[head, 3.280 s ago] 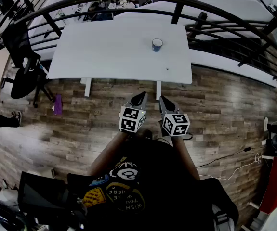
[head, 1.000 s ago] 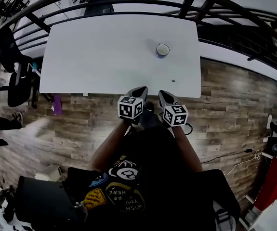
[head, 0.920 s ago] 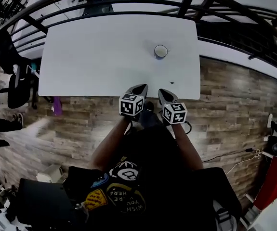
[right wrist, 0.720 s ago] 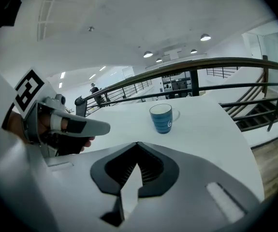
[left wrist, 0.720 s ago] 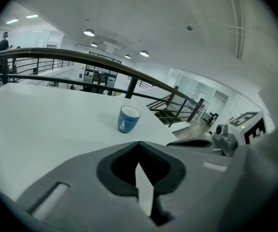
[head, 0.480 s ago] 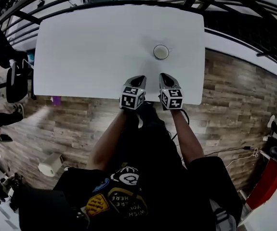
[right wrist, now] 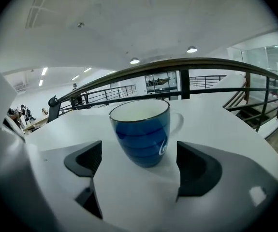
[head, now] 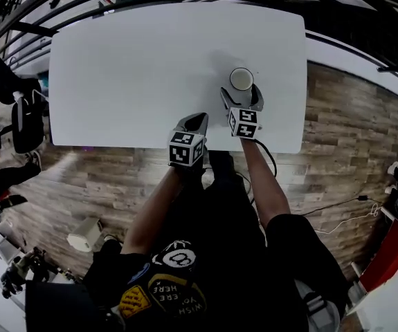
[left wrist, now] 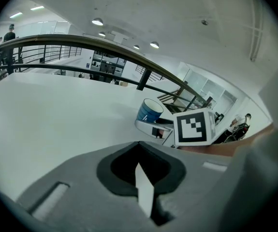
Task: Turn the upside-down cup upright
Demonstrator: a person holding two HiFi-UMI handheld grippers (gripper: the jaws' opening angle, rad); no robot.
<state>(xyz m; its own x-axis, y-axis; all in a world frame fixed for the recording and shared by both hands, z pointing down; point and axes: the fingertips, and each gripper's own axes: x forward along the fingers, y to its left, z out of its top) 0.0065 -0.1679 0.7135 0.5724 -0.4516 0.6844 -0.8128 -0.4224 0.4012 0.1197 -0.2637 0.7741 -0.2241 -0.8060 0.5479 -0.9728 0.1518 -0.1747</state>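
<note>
My right gripper hung low over the white counter with its jaws opening. The blue cup stood between them, and neither pad touched its wall. The cup rested on its narrower end straight ahead of that gripper, with its wide, white, dark-rimmed end up and its handle towards the right-hand jaw. I could not tell whether that top was the mouth or the base. My left gripper was closed on nothing, with its jaws pressed together. It sat just over the near edge of the counter, to the left of the right gripper and a little behind it. From the left gripper, the cup lay ahead and to the right. A dark railing ran beyond the counter's far edge.
</note>
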